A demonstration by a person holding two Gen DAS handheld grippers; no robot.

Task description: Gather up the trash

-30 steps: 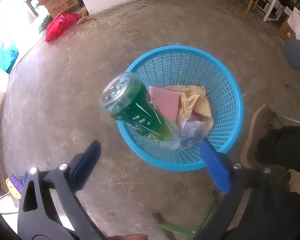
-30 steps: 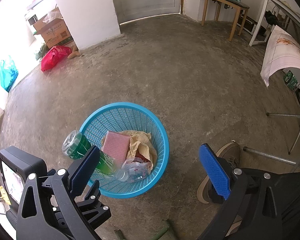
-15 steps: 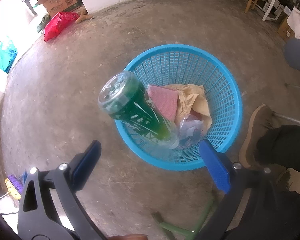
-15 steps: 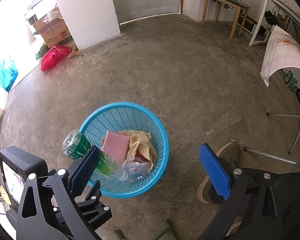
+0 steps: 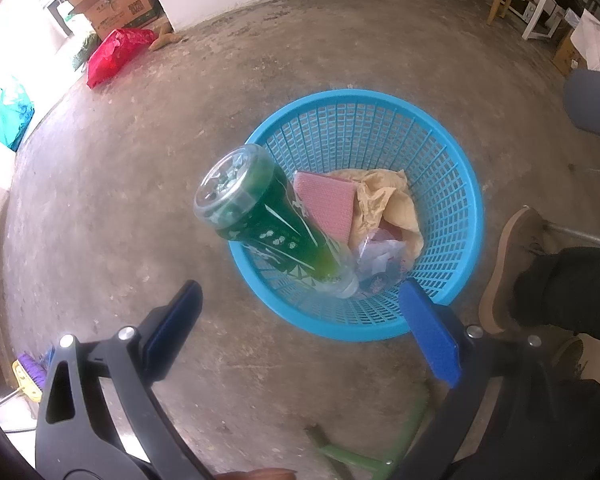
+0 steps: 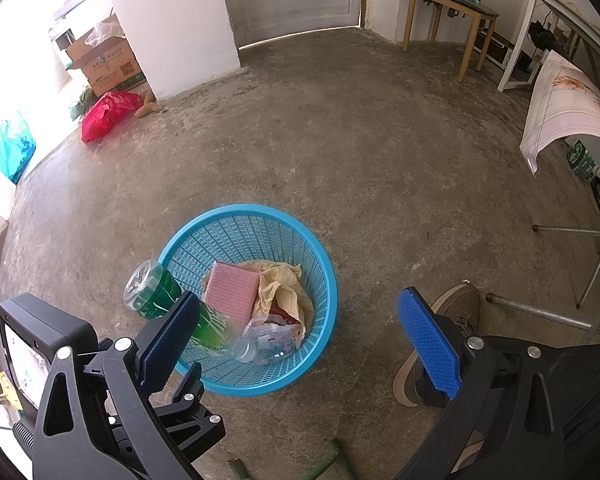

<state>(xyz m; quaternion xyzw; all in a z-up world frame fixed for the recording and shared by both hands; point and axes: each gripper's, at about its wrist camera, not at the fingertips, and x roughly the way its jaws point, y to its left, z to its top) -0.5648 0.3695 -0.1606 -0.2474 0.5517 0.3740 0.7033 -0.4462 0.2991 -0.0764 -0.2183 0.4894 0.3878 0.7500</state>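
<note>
Little has moved since a second ago: the green bottle (image 5: 274, 226) still leans neck-down in the blue basket (image 5: 466, 216), beside a pink sponge (image 5: 329, 208) and crumpled paper (image 5: 388, 204). Both the left claw (image 5: 300, 320) and right claw (image 6: 300, 332) are spread and empty. Further floor litter is hard to make out; the basket bottom is hidden.
</note>
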